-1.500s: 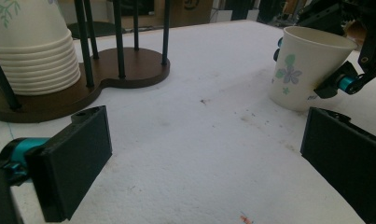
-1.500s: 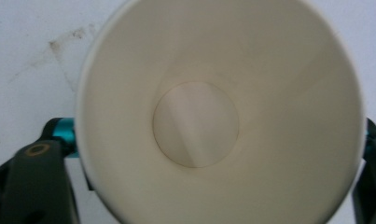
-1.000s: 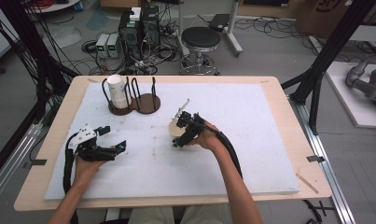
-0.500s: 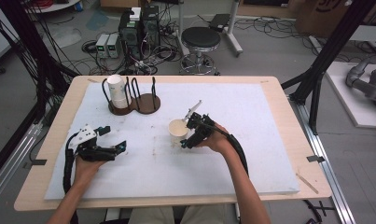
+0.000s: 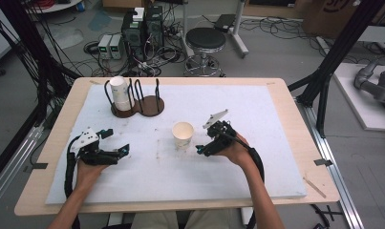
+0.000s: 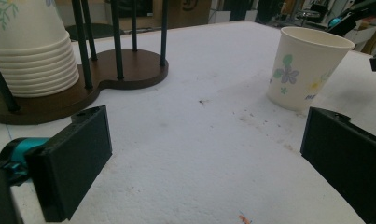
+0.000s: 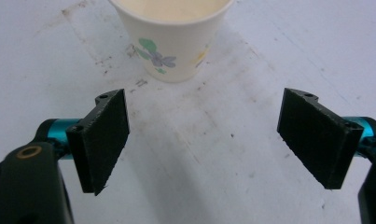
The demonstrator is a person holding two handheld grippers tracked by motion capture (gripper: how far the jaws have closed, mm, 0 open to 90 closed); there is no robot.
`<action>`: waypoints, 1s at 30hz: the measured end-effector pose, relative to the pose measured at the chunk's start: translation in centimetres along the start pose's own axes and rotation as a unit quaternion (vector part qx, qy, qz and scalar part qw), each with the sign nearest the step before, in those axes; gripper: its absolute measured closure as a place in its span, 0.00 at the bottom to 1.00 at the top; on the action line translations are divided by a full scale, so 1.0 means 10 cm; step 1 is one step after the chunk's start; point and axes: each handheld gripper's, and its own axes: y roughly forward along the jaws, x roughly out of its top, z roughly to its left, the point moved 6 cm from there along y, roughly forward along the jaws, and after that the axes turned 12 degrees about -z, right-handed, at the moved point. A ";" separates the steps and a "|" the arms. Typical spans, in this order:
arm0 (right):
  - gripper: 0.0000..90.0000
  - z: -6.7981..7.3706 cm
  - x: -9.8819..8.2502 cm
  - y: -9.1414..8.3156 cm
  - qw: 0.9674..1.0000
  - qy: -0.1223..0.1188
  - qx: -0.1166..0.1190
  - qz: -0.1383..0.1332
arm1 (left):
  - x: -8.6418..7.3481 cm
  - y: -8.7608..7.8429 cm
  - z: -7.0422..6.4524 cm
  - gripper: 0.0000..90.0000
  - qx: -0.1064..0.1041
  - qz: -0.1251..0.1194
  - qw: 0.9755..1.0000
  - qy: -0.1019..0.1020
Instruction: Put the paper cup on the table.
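A white mat on a wooden table, with a strip of bare wood past the mat's edges all the way round. Lots of bare mat in the lower middle and on the right side of the high view, with nothing in the way there. One paper cup standing upright near the middle of that view, open end up, with small flowers on its side. Bare mat all around the cup. In the upper left of the high view, a dark wooden holder with thin black posts, near the far edge of the mat. A stack of cups sitting in the left half of the holder; the right half open. Right gripper just to the right of the cup, low over the mat, held in a hand. Jaws wide apart, holding nothing and touching nothing; in the right gripper view, the cup at the top middle, a little way past the jaw tips. Left gripper at the left middle of the high view, well apart from the cup, held in the other hand. Jaws wide apart too, nothing between them but bare mat. In the left gripper view, the stack and holder at the upper left, the lone cup at the upper right.
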 end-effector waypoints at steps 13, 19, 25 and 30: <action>0.19 -0.02 -0.31 -0.29 0.994 0.038 -0.045 -0.092 | 0.00 0.00 -0.01 0.02 0.004 -0.002 1.000 0.006; 0.19 -0.06 -0.45 -0.36 0.987 0.061 -0.070 -0.131 | 0.00 -0.01 0.00 0.02 0.007 -0.005 1.000 0.006; 0.19 -0.13 -0.52 -0.39 0.983 0.073 -0.076 -0.148 | 0.01 -0.03 -0.01 0.02 0.010 -0.016 1.000 0.006; 0.19 -0.18 -0.57 -0.38 0.979 0.080 -0.084 -0.168 | 0.01 -0.04 -0.01 0.02 0.010 -0.018 1.000 0.006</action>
